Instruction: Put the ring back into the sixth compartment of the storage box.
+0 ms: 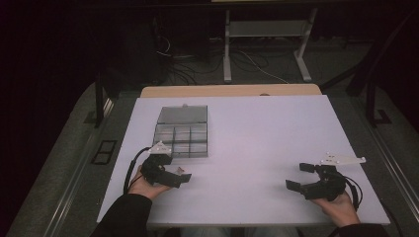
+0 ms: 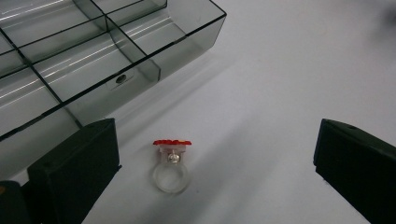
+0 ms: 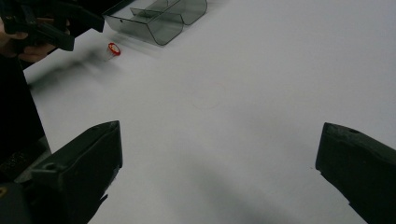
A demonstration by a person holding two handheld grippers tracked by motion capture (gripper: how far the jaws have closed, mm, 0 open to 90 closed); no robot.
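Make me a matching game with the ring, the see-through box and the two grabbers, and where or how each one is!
Things:
1. ring
2. compartment box
3. left gripper
4. right gripper

Descriptions:
A. open, over bare table on the right side
B. grey and clear, lid open, divided into cells
C. clear band with a red top, lying on the table
D. open, jaws either side of the ring

Pairs: 1-C, 2-B, 3-D, 4-A
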